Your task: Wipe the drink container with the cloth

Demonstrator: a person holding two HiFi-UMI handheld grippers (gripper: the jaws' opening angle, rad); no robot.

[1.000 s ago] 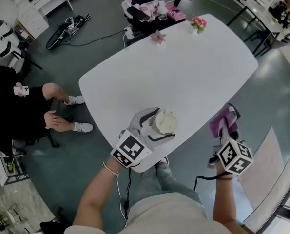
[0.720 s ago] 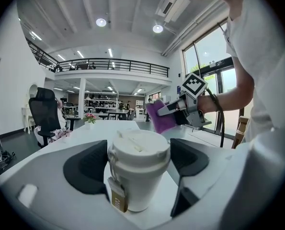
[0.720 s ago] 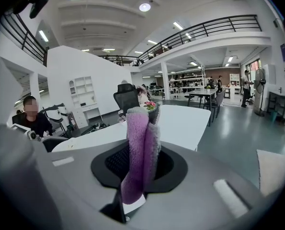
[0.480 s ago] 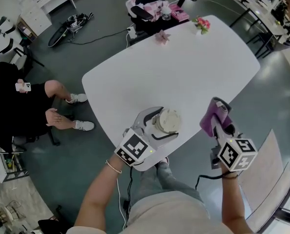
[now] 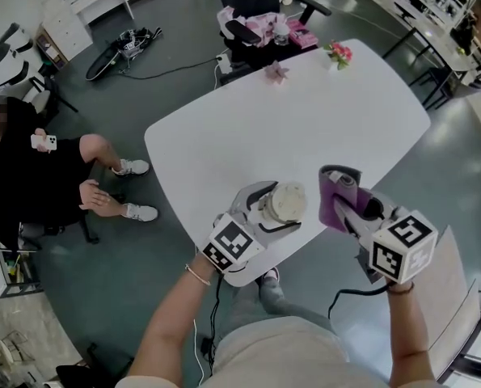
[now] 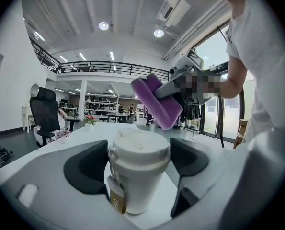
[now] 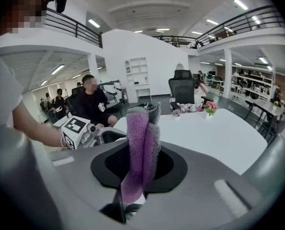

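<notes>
A white lidded paper cup (image 5: 286,203) (image 6: 138,169) with a tea-bag tag stands near the front edge of the white table (image 5: 305,120). My left gripper (image 5: 266,210) (image 6: 140,166) is shut on the cup, one jaw on each side of it. My right gripper (image 5: 343,198) (image 7: 141,164) is shut on a folded purple cloth (image 5: 333,196) (image 7: 140,147) (image 6: 157,100). The cloth hangs in the air just right of the cup, apart from it.
A small pot of pink flowers (image 5: 339,52) and a pink paper flower (image 5: 276,72) sit at the table's far end. A black chair with pink things (image 5: 252,18) stands beyond it. A seated person in black (image 5: 30,176) is at the left.
My right gripper has lifted the purple cloth from off the table's right edge and carried it left, close to the cup. The left gripper stays on the cup.
</notes>
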